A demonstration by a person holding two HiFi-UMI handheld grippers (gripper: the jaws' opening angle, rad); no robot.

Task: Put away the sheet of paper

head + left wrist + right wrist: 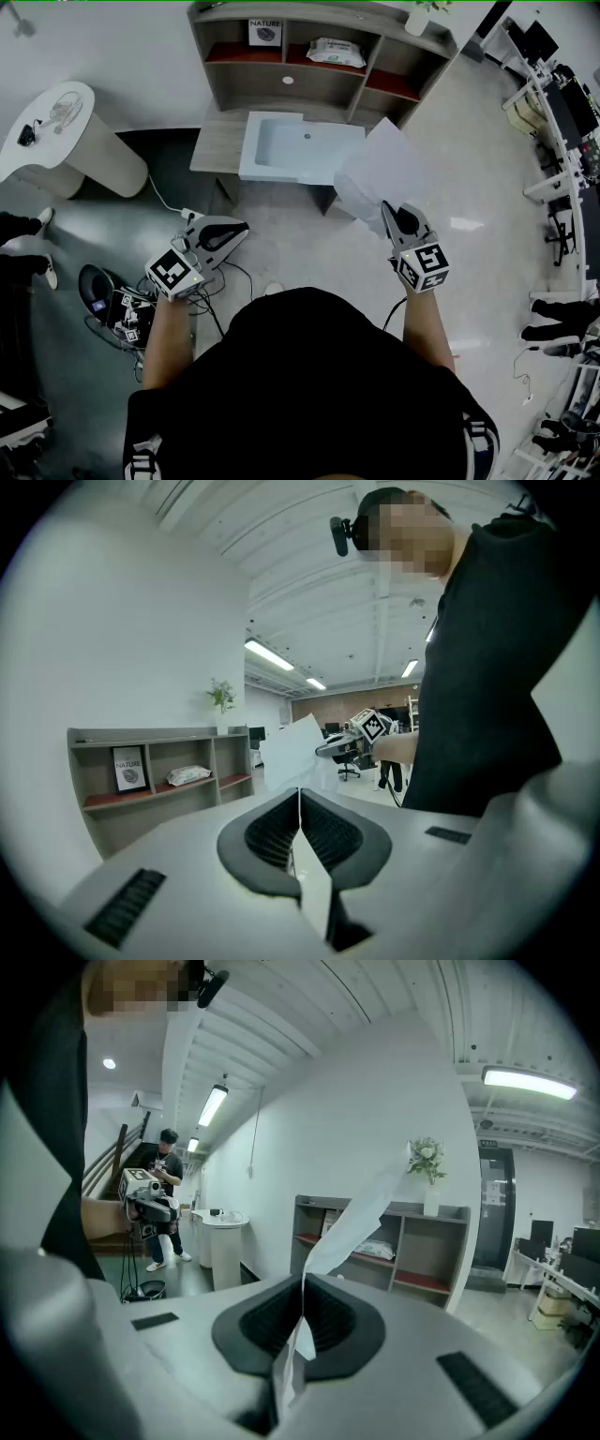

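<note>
Wht paper (pixel 384 164), gry shelf (pixel 204 56)

Open shelf unit (pixel 328 94) against the wall. Its upper row holds a framed print (pixel 265 33) (lettered NATURE) in the left compartment and a soft white packet (pixel 336 52) in the middle one. A small white disc (pixel 288 80) lies on the board below, and a potted sprig (pixel 419 17) stands on top. In front, a white tray (pixel 300 150) rests on a low table (pixel 217 141). Round white pedestal table (pixel 94 155) at far left.
</note>
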